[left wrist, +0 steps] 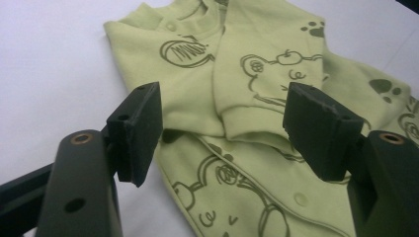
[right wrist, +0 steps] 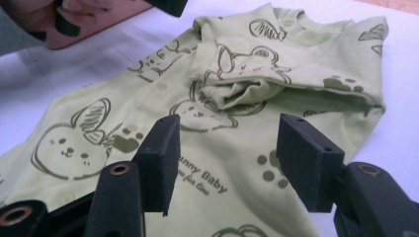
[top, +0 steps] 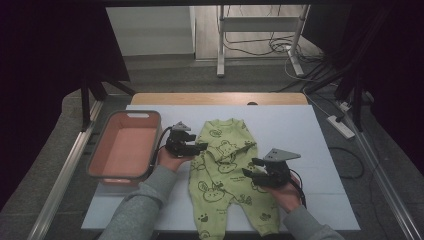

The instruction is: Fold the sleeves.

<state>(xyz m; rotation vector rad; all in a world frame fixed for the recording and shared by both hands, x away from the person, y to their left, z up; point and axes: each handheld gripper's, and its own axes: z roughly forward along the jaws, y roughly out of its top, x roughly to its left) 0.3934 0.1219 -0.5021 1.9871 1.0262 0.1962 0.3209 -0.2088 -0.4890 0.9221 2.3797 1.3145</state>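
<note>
A light green baby onesie (top: 222, 165) printed with dark animal drawings lies flat on the white sheet (top: 295, 130), neck toward the far side. Both sleeves are folded across its chest (right wrist: 237, 84). My left gripper (top: 198, 141) sits at the garment's left edge near the chest. Its jaws stand open above the folded sleeve cuff (left wrist: 247, 116), and my left gripper (left wrist: 225, 106) holds nothing. My right gripper (top: 250, 167) hovers over the garment's right side near the waist. In its own view my right gripper (right wrist: 230, 133) is open, with the fabric lying untouched beyond it.
A pink rectangular basin (top: 131, 115) stands on the sheet just left of my left hand (top: 170, 160). The wooden table edge (top: 220, 98) shows behind the sheet. Cables (top: 280, 47) and a white stand (top: 220, 50) are on the floor beyond.
</note>
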